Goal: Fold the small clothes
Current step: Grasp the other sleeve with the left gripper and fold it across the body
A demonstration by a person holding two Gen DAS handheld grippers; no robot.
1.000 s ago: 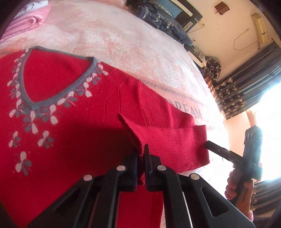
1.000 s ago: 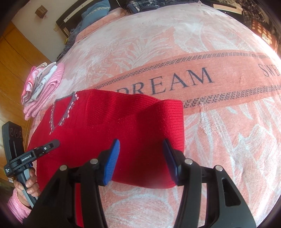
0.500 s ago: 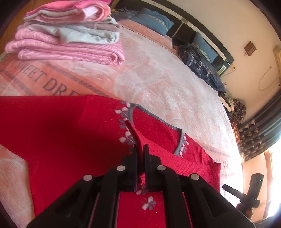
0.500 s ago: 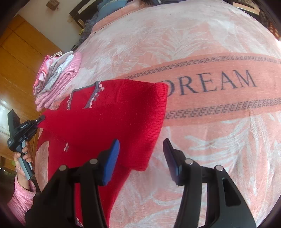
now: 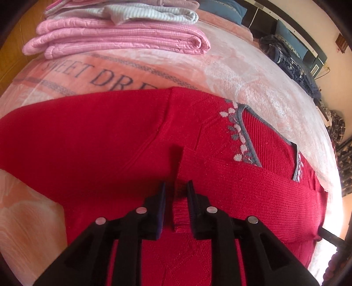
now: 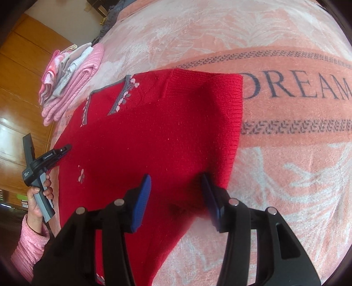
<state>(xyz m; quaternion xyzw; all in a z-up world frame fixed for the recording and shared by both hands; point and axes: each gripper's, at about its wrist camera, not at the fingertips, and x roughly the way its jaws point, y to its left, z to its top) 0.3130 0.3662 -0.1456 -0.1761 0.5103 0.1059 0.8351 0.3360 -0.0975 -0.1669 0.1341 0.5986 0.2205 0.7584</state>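
Red ribbed-knit sweater cuff sits between the slightly parted left hand-held gripper; right hand-held gripper gapes wide.

Left gripper: jaws slightly parted, red cuff between them, loosely held.
Right gripper: jaws wide apart, gripping nothing.
Left hand: wrapped round its gripper's handle, pink sleeve.

Bed covered by pink floral blanket lettered "DREAM". Wooden panelled wall at one side. Dark headboard against cream wall. Strong daylight.
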